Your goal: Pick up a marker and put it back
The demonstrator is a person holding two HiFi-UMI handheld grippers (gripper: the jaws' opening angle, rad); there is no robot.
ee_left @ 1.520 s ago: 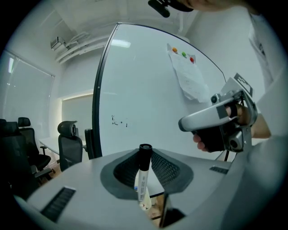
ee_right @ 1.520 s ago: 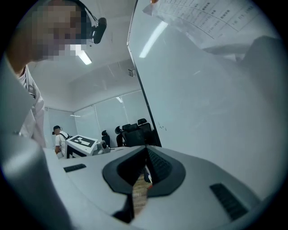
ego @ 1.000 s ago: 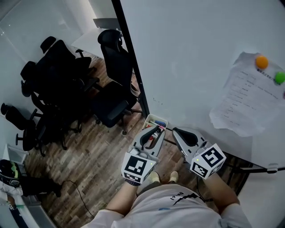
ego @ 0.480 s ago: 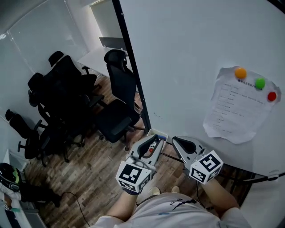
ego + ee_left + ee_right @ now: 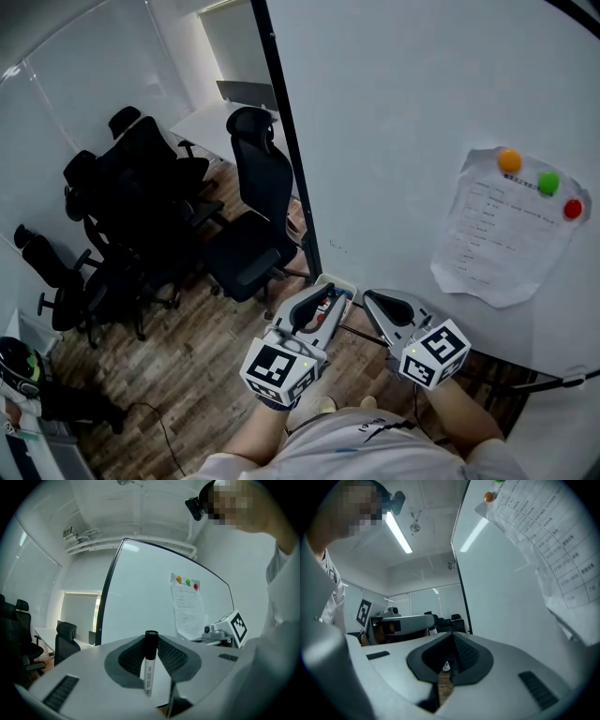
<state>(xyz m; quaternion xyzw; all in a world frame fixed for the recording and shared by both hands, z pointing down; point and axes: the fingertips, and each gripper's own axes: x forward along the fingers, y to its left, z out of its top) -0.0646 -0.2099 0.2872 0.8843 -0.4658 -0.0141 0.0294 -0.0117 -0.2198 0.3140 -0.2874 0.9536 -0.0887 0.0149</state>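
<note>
Left gripper (image 5: 323,298) pinches the marker (image 5: 149,665) by its barrel, black cap up, jaws partly apart and pressed on it. It sits close by the tray (image 5: 338,280) at the whiteboard's (image 5: 403,141) lower edge. Right gripper (image 5: 449,660): jaws almost together, nothing in them. To return it well, I'd lay the marker along the tray and lower it fully before loosening.

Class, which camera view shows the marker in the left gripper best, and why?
The left gripper view: the marker stands upright between the left gripper's jaws, its black cap and white barrel plain. In the head view it is tiny and mostly hidden by those jaws. In the right gripper view it can barely be made out.
</note>
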